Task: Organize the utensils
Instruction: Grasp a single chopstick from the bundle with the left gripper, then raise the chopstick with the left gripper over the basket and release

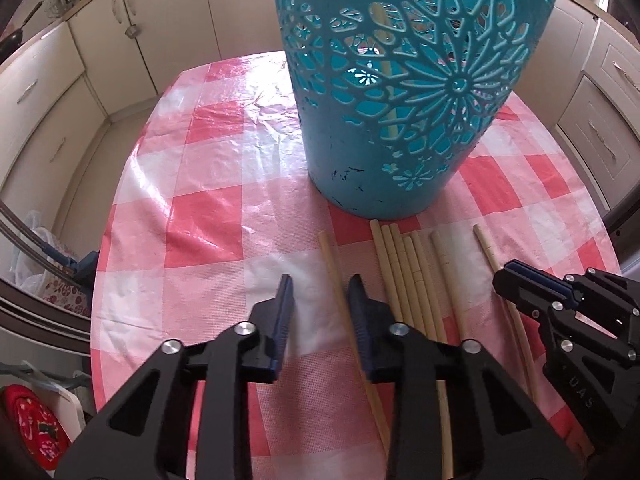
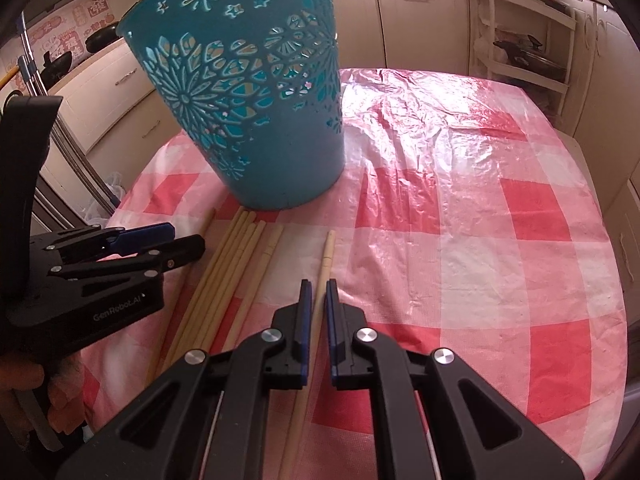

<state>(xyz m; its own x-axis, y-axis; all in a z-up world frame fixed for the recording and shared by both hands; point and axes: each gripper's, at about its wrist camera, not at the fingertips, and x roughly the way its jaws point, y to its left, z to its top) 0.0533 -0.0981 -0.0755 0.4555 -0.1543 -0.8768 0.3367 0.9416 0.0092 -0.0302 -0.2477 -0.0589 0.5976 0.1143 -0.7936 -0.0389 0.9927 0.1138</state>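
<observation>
A teal cut-out basket (image 1: 400, 80) stands upright on the counter (image 1: 208, 208), which is covered by a pink checked cloth; one chopstick shows through its holes. More chopsticks (image 1: 404, 272) lie side by side on the cloth just in front of it. The left hand-held gripper (image 1: 320, 292) is spread wide, one loose chopstick (image 1: 332, 264) lying between its fingers. The right hand-held gripper (image 2: 319, 292) is narrowed around the rightmost chopstick (image 2: 325, 264); contact cannot be told.
</observation>
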